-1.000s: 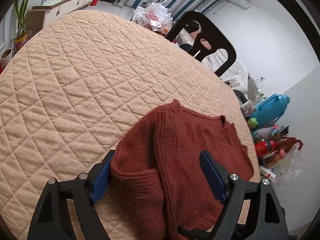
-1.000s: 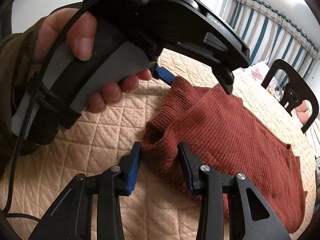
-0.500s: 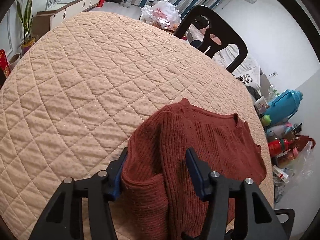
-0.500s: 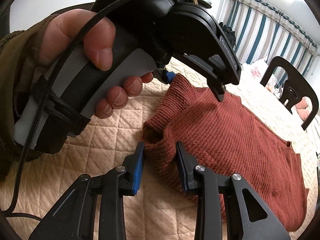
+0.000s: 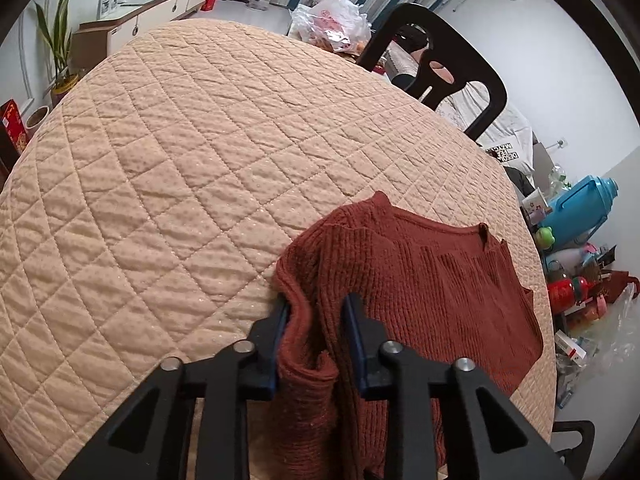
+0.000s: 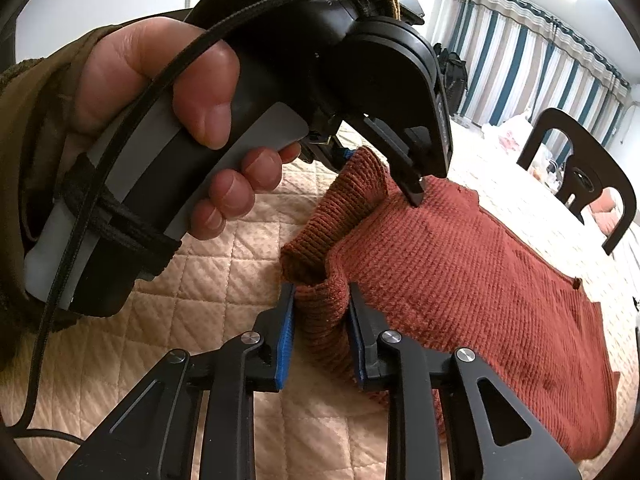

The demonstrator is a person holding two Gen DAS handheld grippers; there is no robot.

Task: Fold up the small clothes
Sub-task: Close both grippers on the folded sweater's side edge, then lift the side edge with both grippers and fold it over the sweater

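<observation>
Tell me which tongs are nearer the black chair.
Left. Left tongs clamp the sweater edge farther up the table toward the chair; right tongs clamp the same edge behind them.

Left hand-held gripper (image 5: 316, 340) pinching rust sweater (image 5: 420, 292) fold on quilt (image 5: 180, 160)

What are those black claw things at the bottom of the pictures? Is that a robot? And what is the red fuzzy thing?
It is not a robot. A person holds two squeeze tools, one in each hand, and each tool has a tiny camera looking along its two black fingers. One picture comes from the left gripper, the other from the right gripper. In the right gripper's picture you can see the person's left hand holding the other tool. The fuzzy thing is a rust-red knitted sweater lying on a round table with a quilted beige cover. Both tools are pinching a bunched edge of the sweater between their blue pads, to fold it. A black chair stands behind the table.
</observation>
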